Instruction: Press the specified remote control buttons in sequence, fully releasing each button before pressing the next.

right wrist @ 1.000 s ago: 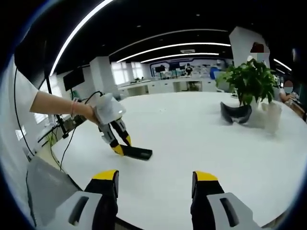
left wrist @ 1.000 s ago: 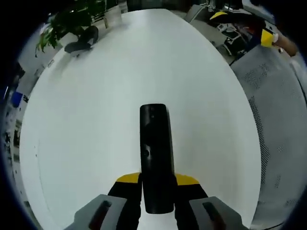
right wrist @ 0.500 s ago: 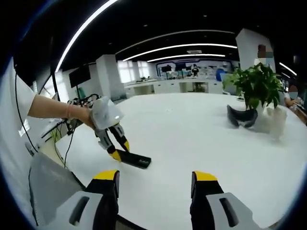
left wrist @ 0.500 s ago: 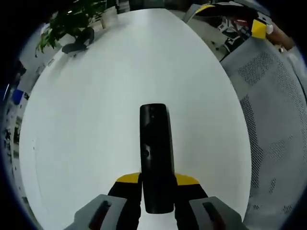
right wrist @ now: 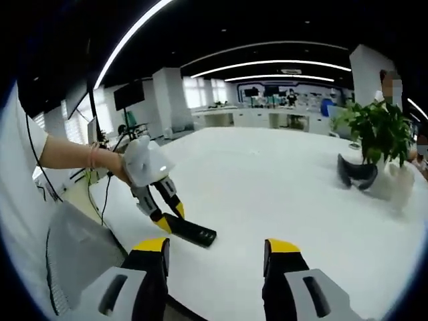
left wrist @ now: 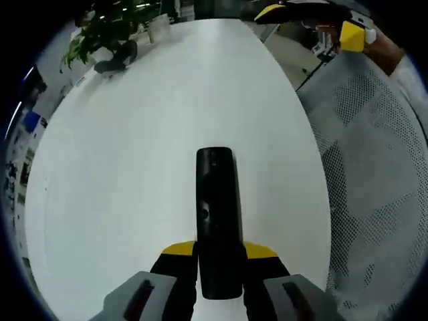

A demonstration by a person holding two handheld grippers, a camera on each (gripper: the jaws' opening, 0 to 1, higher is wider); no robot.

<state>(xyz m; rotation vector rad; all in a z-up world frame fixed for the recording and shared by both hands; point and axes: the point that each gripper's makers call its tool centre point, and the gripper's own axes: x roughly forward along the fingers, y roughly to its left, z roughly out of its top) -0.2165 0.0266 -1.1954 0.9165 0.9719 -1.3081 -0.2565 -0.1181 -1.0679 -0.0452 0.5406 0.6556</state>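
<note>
Remote control point(left wrist: 216, 214): black, long and slim, running up the lower centre of the left gripper view from between the jaws; near end clamped, far end free over the white table point(left wrist: 134, 167). Also seen at lower left of the right gripper view point(right wrist: 190, 232), lying low against or just above the tabletop; contact cannot be told.

Left gripper point(left wrist: 218, 257): yellow-tipped jaws closed on the remote's near end, one at each long side. In the right gripper view point(right wrist: 160, 217), held by a person's hand point(right wrist: 120, 167) at left of frame, slanting down toward the table edge.

Right gripper point(right wrist: 215, 251): jaws apart with nothing between them, rising from the bottom of its view, hanging over the near table edge and well apart from the remote. Its yellow tips point(left wrist: 307, 10) at the top right of the left gripper view.

Buttons: small markings on the remote's top face; too faint to tell which is which.

Step in hand (judged): bringing the free gripper toward the remote for a press; no button touched yet.

Doing it well: remote kept level and firmly pinched so it cannot pivot; one jaw tip brought down square on the chosen button, then lifted fully clear before the next.

Risk: long overhang beyond the grip, so a push near the far end likely to lever the remote down or twist it in the jaws.

Background: potted plant point(right wrist: 378, 130) and a dark curved object point(right wrist: 358, 172) at right of the right gripper view; mesh chair back point(left wrist: 374, 167) at right of the left gripper view.
</note>
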